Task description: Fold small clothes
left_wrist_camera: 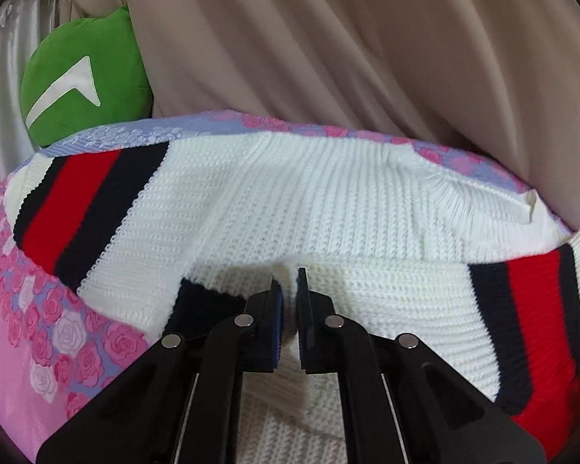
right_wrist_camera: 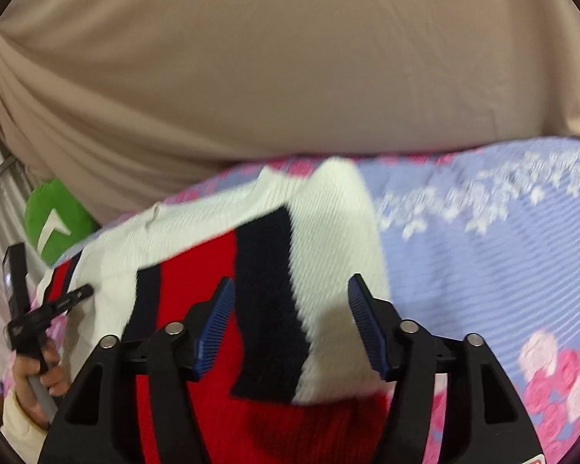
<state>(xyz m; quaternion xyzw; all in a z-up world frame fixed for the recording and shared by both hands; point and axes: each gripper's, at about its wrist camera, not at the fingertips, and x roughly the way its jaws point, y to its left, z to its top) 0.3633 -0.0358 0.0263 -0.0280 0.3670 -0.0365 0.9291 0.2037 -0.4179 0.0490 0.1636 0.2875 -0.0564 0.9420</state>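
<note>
White rib-knit, one item: small sweater (left_wrist_camera: pixel 290 208) with navy-red-navy bands on each sleeve, spread across the rose-print bedspread (left_wrist_camera: pixel 38 332) directly ahead of both your grippers, so the flat surface carries its weight while you fold.

Left gripper (left_wrist_camera: pixel 289 321): jaws nearly closed, pinching a raised ridge of the white knit between the blue pads. You hold it at the near edge of the body, just right of a dark sleeve end, presumably so one layer can be lifted and carried over without dragging the rest.

Right gripper (right_wrist_camera: pixel 292 328): jaws apart, nothing pressed. The striped sleeve (right_wrist_camera: pixel 266 309) lies between and beneath the spread fingers, folded across the body; the pads stand clear of it on either side. Judged as a release, or a fresh approach, at that sleeve; which of the two, the blurred view does not tell.

Far striped sleeve (left_wrist_camera: pixel 85 208): ahead and left of your left gripper, lying out flat and angled.

Your left hand (right_wrist_camera: pixel 42 371): seen far left of the right gripper, around the other tool's handle.

Green cushion (left_wrist_camera: pixel 85 77): beyond the sweater, upper left, against beige draped cloth (left_wrist_camera: pixel 328 38). Not involved.

Fold status, judged: sleeve stage, body fold not yet done.
</note>
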